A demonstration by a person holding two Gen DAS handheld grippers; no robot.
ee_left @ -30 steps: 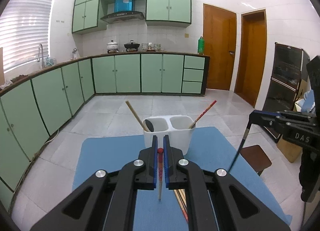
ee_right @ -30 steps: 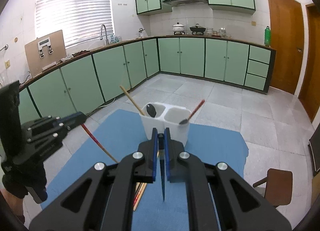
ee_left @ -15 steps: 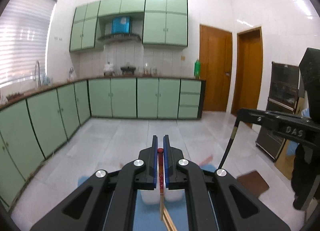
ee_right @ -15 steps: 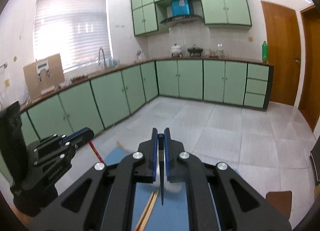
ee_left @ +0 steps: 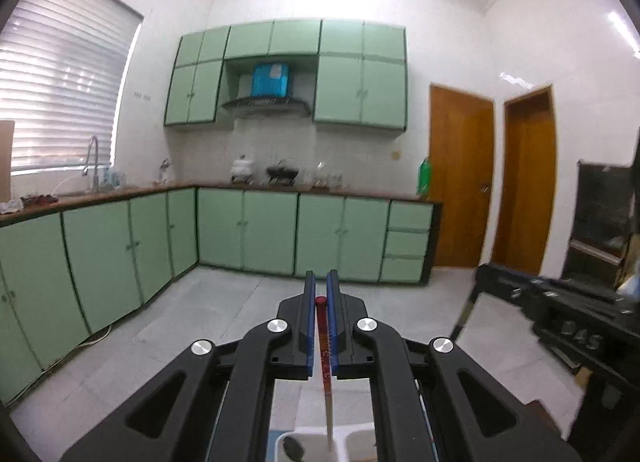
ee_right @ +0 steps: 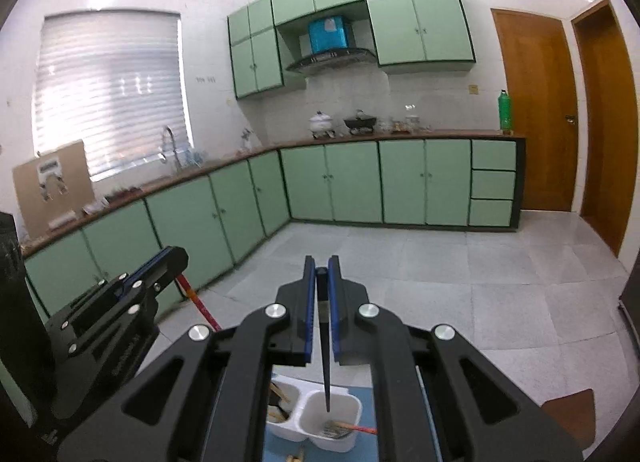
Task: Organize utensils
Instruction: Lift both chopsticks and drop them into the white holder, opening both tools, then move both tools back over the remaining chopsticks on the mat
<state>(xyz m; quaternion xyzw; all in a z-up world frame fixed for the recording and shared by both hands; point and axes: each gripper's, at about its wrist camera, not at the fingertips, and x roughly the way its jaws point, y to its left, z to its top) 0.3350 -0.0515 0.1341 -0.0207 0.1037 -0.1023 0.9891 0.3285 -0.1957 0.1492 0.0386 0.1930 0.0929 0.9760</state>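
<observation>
Both claws had risen since the earlier frames, so the white two-compartment holder (ee_right: 316, 418) dropped to the bottom edge. Above it, the left claw (ee_left: 321, 290) was clenched on one red chopstick (ee_left: 325, 358), and the right claw (ee_right: 322, 274) on one black chopstick (ee_right: 325, 366), hanging over the holder's right compartment.

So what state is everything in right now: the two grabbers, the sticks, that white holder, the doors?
Left gripper: shut on red chopstick.
Right gripper: shut on black chopstick.
Holder: upright on the blue mat, utensils in both compartments.
Cabinet doors: closed.
Left brown door: closed.
</observation>
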